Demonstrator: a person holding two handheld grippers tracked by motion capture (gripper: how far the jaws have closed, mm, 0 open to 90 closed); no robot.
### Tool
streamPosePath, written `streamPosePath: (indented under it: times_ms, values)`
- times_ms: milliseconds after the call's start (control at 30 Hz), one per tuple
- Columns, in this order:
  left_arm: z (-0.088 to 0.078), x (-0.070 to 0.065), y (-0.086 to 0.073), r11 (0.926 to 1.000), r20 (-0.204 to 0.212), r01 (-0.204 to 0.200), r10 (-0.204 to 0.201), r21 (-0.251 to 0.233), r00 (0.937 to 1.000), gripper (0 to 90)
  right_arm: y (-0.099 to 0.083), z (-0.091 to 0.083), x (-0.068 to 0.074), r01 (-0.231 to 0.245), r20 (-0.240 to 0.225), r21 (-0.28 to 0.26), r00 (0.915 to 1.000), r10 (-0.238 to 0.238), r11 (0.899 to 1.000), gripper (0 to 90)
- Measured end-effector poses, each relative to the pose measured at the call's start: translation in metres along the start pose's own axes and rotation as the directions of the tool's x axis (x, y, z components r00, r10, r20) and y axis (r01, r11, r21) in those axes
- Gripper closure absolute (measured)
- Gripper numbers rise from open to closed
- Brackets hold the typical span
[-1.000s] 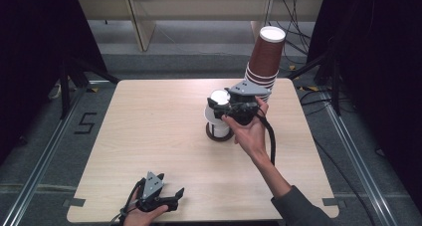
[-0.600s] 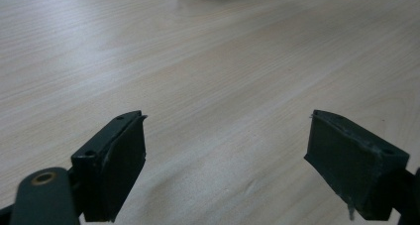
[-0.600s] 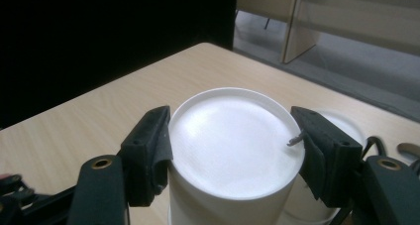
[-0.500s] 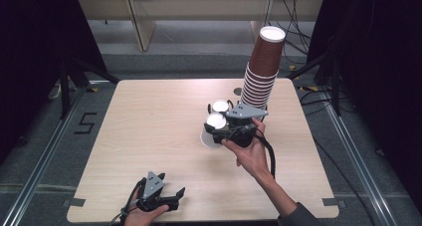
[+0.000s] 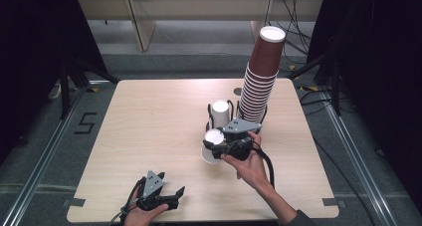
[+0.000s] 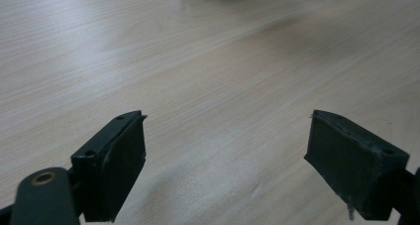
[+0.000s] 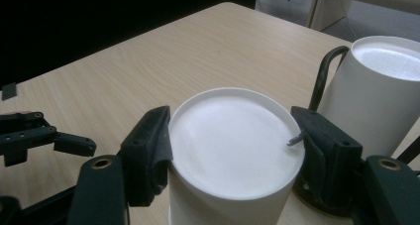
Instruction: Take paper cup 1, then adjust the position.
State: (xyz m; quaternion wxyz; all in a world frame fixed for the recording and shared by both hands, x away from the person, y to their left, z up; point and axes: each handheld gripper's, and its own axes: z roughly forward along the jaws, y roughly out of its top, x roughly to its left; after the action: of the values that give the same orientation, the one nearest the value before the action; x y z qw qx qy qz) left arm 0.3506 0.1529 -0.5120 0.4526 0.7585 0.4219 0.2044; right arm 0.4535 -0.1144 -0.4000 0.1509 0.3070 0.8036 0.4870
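A: Near the middle of the bench (image 5: 149,116), the right tongs (image 7: 230,136) pinch an upside-down white cup (image 7: 233,155) just beside the wire holder (image 5: 234,111). Risk?

B: Thin walls could buckle under the squeeze, or it bumps the tall brown stack (image 5: 261,81) and topples it.

A: Left tongs (image 6: 225,150)?

B: Half open, empty, resting low.

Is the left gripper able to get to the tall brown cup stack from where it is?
Probably not without a long move. The left gripper sits at the near edge with open jaws, and the right gripper, holding a white cup, stands between it and the brown cup stack.
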Motion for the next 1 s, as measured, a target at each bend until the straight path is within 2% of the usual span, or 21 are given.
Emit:
streamPosePath:
  times_ms: [33, 67, 100, 133, 167, 233, 267, 400, 433, 467, 500, 533, 667, 700, 733, 800, 833, 867, 933, 1000]
  values:
    - [0.000, 0.000, 0.000, 1.0000, 0.000, 0.000, 0.000, 0.000, 1.0000, 14.7, -0.001, -0.001, 0.002, -0.038, -0.003, 0.005, 0.9993, 0.038, 0.999, 35.6]
    - [0.000, 0.001, 0.000, 1.0000, 0.001, -0.002, 0.002, 0.003, 1.0000, 14.7, -0.001, -0.001, 0.002, -0.038, -0.003, 0.005, 0.9993, 0.038, 0.999, 35.6]
    - [-0.001, 0.001, 0.000, 0.9999, -0.004, 0.010, -0.010, -0.004, 0.9999, 14.7, -0.001, -0.001, 0.001, -0.013, -0.010, -0.015, 0.9999, 0.013, 1.000, 35.6]
    - [-0.001, 0.002, 0.000, 1.0000, -0.006, 0.007, -0.007, -0.003, 1.0000, 14.7, 0.000, -0.002, 0.001, -0.020, -0.013, -0.013, 0.9997, 0.020, 1.000, 35.6]
    - [-0.001, 0.002, 0.000, 0.9997, -0.009, 0.021, -0.021, -0.012, 0.9997, 14.7, 0.000, -0.003, 0.002, -0.021, -0.017, -0.011, 0.9996, 0.021, 1.000, 35.6]
    - [-0.002, 0.004, 0.001, 0.9996, -0.013, 0.023, -0.023, -0.016, 0.9997, 14.7, 0.000, -0.004, 0.002, -0.010, -0.025, -0.018, 0.9996, 0.010, 1.000, 35.6]
    - [-0.003, 0.004, 0.002, 0.9996, -0.020, 0.025, -0.025, -0.017, 0.9995, 14.7, -0.001, -0.005, 0.003, -0.020, -0.043, -0.021, 0.9989, 0.019, 1.000, 35.6]
    - [-0.001, 0.003, 0.002, 0.9996, -0.018, 0.012, -0.012, -0.025, 0.9998, 14.7, -0.002, -0.004, 0.005, -0.026, -0.059, -0.016, 0.9980, 0.025, 1.000, 35.6]
    - [-0.001, 0.003, 0.003, 0.9992, -0.018, 0.014, -0.015, -0.037, 0.9997, 14.7, -0.003, -0.005, 0.006, -0.011, -0.049, -0.021, 0.9988, 0.010, 1.000, 35.6]
    - [-0.001, 0.004, 0.004, 0.9988, -0.008, 0.006, -0.007, -0.049, 0.9999, 14.7, -0.003, -0.005, 0.007, -0.021, -0.053, -0.012, 0.9984, 0.021, 1.000, 35.6]
    - [-0.002, 0.004, 0.005, 0.9982, -0.013, 0.004, -0.004, -0.059, 0.9999, 14.7, -0.003, -0.004, 0.008, -0.011, -0.048, -0.021, 0.9988, 0.010, 1.000, 35.6]
    - [-0.002, 0.004, 0.007, 0.9959, -0.009, 0.012, -0.013, -0.090, 0.9999, 14.7, -0.003, -0.004, 0.011, -0.011, -0.059, -0.024, 0.9982, 0.009, 1.000, 35.6]
    - [0.000, 0.004, 0.010, 0.9918, 0.007, 0.003, -0.002, -0.127, 1.0000, 14.7, -0.002, -0.005, 0.014, -0.011, -0.077, -0.024, 0.9970, 0.009, 1.000, 35.6]
    - [0.000, 0.003, 0.011, 0.9911, 0.010, 0.002, 0.000, -0.133, 1.0000, 14.7, -0.002, -0.005, 0.014, 0.000, -0.059, -0.024, 0.9982, -0.001, 1.000, 35.6]
    - [0.001, 0.002, 0.012, 0.9897, 0.017, 0.002, 0.001, -0.143, 0.9999, 14.7, -0.003, -0.005, 0.016, -0.022, -0.066, -0.030, 0.9976, 0.020, 0.999, 35.6]
    - [0.004, 0.000, 0.013, 0.9865, 0.039, -0.001, 0.008, -0.164, 0.9992, 14.7, -0.002, -0.004, 0.017, -0.010, -0.077, -0.018, 0.9970, 0.009, 1.000, 35.6]
    - [0.005, -0.002, 0.013, 0.9862, 0.044, -0.009, 0.017, -0.165, 0.9989, 14.7, -0.002, -0.004, 0.017, 0.000, -0.075, -0.020, 0.9972, -0.002, 1.000, 35.6]
    - [0.005, -0.003, 0.014, 0.9857, 0.043, -0.016, 0.024, -0.168, 0.9988, 14.7, -0.003, -0.003, 0.018, -0.017, -0.081, -0.026, 0.9966, 0.015, 1.000, 35.6]
    - [0.007, -0.006, 0.015, 0.9839, 0.055, -0.030, 0.040, -0.176, 0.9977, 14.7, -0.004, -0.002, 0.019, -0.011, -0.093, -0.013, 0.9956, 0.010, 1.000, 35.6]
    - [0.010, -0.009, 0.016, 0.9785, 0.070, -0.039, 0.054, -0.202, 0.9961, 14.7, -0.004, -0.002, 0.022, -0.015, -0.100, -0.010, 0.9949, 0.014, 1.000, 35.6]
